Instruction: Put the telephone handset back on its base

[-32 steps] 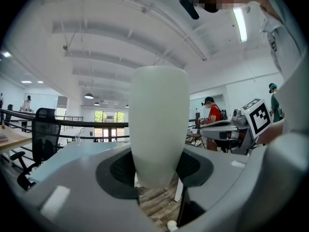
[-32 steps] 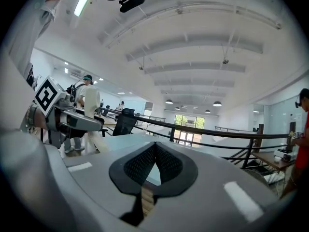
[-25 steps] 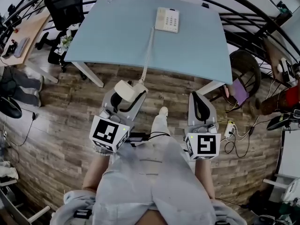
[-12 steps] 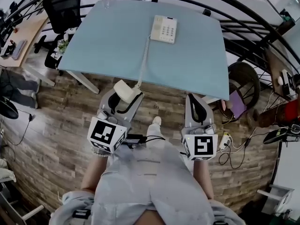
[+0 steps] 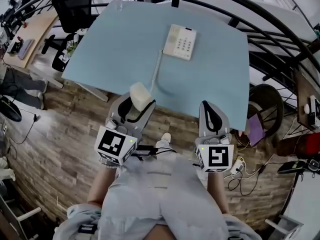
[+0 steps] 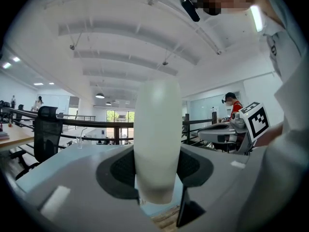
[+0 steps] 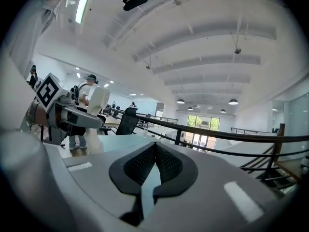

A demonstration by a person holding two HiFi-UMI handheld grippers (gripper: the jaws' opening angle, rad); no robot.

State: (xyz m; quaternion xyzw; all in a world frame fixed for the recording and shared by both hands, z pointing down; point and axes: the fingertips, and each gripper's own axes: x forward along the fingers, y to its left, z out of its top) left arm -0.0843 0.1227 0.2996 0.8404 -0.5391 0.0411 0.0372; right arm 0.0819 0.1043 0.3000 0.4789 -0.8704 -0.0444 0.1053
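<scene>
A cream telephone handset stands upright between the jaws of my left gripper, which is shut on it near the table's front edge. In the left gripper view the handset fills the gap between the black pads. Its coiled cord runs up across the light blue table to the cream telephone base with its keypad, at the far middle. My right gripper hangs over the wooden floor just short of the table edge, shut with nothing in it.
A black office chair stands at the table's far left corner. A dark railing curves behind and to the right of the table. A round stool and cables lie on the floor at right.
I have stepped closer to the table: both grippers now reach its front edge, and the handset has moved forward over the edge with the cord slackening.
</scene>
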